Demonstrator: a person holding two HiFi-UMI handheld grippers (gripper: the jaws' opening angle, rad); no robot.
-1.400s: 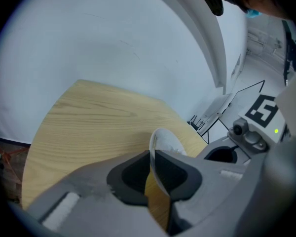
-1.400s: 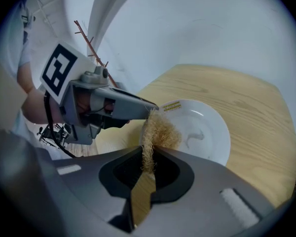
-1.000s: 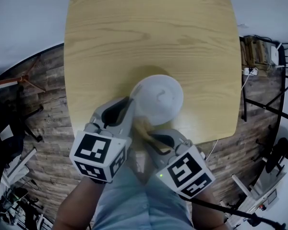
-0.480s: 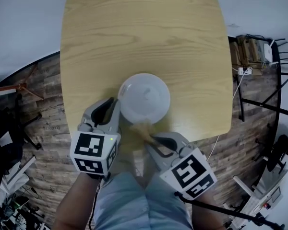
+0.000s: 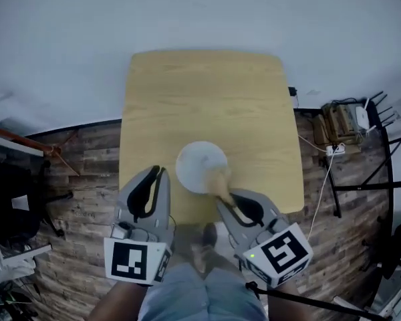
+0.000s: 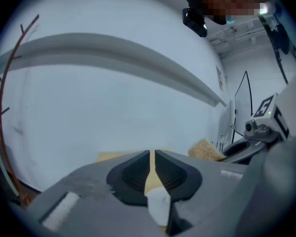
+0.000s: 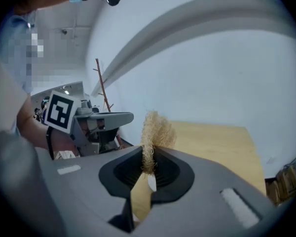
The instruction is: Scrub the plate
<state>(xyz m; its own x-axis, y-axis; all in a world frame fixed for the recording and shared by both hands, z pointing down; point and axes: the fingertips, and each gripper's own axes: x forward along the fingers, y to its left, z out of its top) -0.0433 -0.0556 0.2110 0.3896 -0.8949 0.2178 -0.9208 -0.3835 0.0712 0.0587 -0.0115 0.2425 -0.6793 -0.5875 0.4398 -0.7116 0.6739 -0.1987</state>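
Wooden bench (image 5: 207,99) carries plate (image 5: 195,162); right tool (image 7: 149,157) clamps scrubber (image 7: 155,130), left tool (image 6: 152,154) closed, empty.

White plate (image 5: 199,166) near the front edge of a wooden table (image 5: 207,99). Tan scrubber (image 5: 218,178) over its right rim, clamped in the right gripper (image 5: 226,196). Left gripper (image 5: 158,174) just beside the plate.

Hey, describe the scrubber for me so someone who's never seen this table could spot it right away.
On the wooden table, near its front edge, sits a white plate. By the plate's near-right rim, the right gripper pinches the scrubber. It is the only tan, fuzzy tuft of fibres there; everything beside it is smooth white or grey.
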